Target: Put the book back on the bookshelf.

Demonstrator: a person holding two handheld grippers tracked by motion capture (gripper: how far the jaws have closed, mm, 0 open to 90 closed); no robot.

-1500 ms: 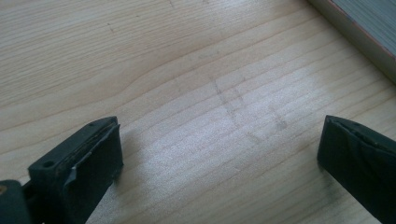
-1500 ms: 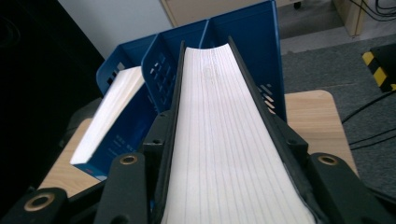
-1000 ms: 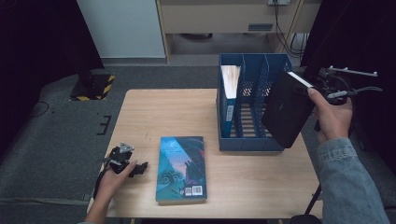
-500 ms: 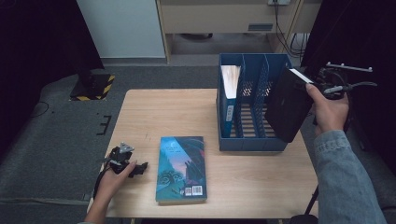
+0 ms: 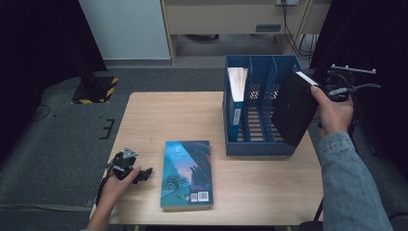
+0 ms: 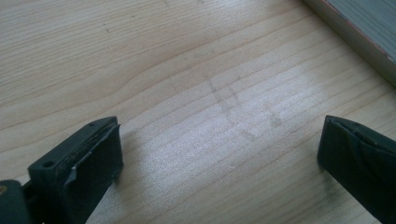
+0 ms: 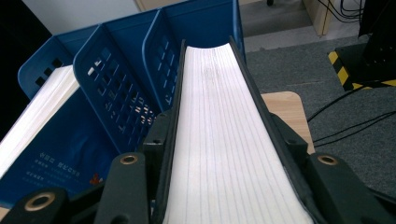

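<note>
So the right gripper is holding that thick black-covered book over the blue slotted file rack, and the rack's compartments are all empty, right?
Not quite. The right gripper does hold the thick black-covered book over the blue slotted file rack, but the rack is not empty: a blue book stands in its leftmost compartment, as the high view shows.

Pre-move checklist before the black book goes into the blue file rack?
1. Right hand-held gripper clamped on black book: ok.
2. Rightmost slot of blue file rack free: ok.
3. Book lined up with the slot: not ok, tilted, beside the rack's right wall.
4. Left slot holds a blue book: ok, out of the way.
5. Left hand-held gripper open, resting on table: ok.
</note>
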